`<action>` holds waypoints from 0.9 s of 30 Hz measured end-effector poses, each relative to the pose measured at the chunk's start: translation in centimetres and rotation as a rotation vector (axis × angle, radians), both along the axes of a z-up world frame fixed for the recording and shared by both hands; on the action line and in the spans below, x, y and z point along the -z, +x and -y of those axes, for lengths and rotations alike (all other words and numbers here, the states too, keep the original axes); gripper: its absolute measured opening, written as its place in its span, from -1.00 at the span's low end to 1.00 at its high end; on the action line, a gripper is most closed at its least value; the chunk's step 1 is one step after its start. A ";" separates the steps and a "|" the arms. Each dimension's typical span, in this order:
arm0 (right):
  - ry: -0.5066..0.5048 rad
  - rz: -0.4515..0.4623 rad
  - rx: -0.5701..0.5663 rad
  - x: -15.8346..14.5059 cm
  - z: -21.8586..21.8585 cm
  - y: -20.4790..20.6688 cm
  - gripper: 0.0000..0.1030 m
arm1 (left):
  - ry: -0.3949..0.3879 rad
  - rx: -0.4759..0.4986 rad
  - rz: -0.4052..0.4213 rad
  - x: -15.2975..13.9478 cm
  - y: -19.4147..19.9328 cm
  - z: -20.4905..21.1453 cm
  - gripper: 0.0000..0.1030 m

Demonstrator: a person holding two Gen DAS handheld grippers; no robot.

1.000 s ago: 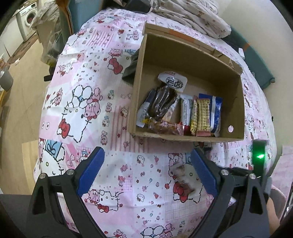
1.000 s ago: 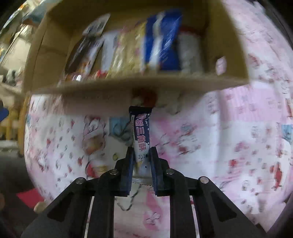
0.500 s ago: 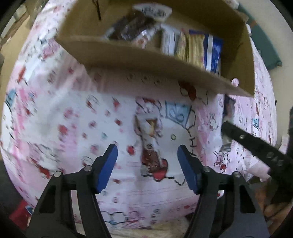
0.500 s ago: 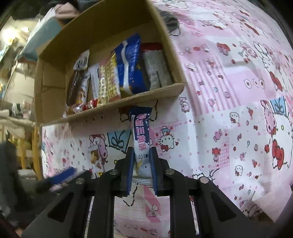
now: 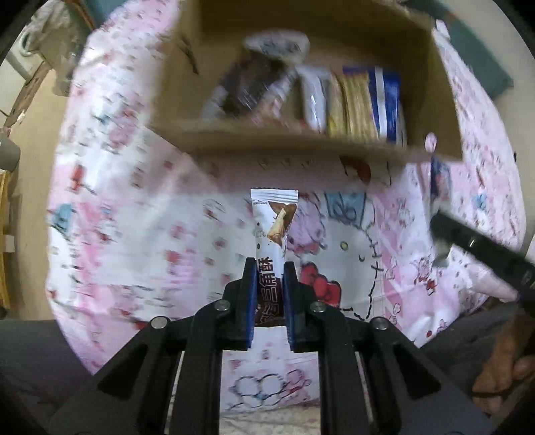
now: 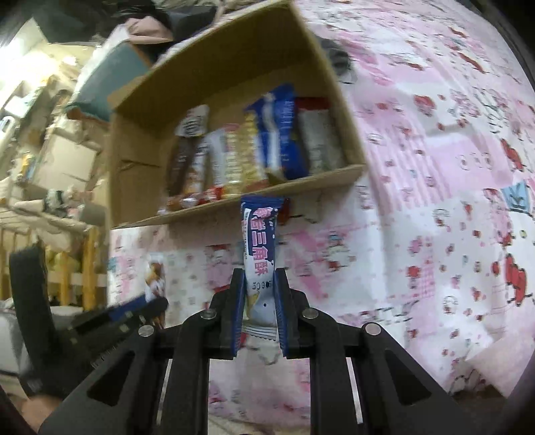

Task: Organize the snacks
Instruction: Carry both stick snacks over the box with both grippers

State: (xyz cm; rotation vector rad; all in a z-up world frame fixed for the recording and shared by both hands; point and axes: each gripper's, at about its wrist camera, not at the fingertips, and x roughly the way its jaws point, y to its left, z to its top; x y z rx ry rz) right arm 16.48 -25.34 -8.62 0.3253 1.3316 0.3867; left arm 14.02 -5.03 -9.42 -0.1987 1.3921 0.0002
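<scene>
While grippers clamp packets, box [image 5: 301, 144] beyond

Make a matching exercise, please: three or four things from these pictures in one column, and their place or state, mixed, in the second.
1. white and brown snack bar
2. blue snack bar
3. cardboard box
4. pink cartoon cloth

a. holds a row of snacks
b. lies under the box
c. clamped in the left gripper
d. clamped in the right gripper

Pairs: 1-c, 2-d, 3-a, 4-b

A home bedroom: cartoon-print pink bedsheet [image 6: 434, 167], heaped clothes [image 6: 143, 30], cardboard boxes [image 6: 67, 160]
</scene>
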 end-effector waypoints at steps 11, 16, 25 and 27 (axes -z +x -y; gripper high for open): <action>0.294 0.111 -0.055 -4.3 -1.3 -0.7 -0.65 | 0.011 -0.037 0.231 -9.0 1.2 -6.2 -0.78; 0.310 0.172 -0.017 -6.1 -1.4 1.8 -0.65 | 0.029 -0.027 0.284 -10.9 3.5 -7.0 -0.78; 0.371 0.194 0.055 -5.0 -1.9 6.7 -0.65 | 0.034 -0.008 0.315 -8.9 6.8 -6.1 -0.77; 0.324 0.204 0.049 -4.3 -2.4 7.3 -0.65 | 0.009 -0.028 0.309 -7.9 7.5 -6.2 -0.77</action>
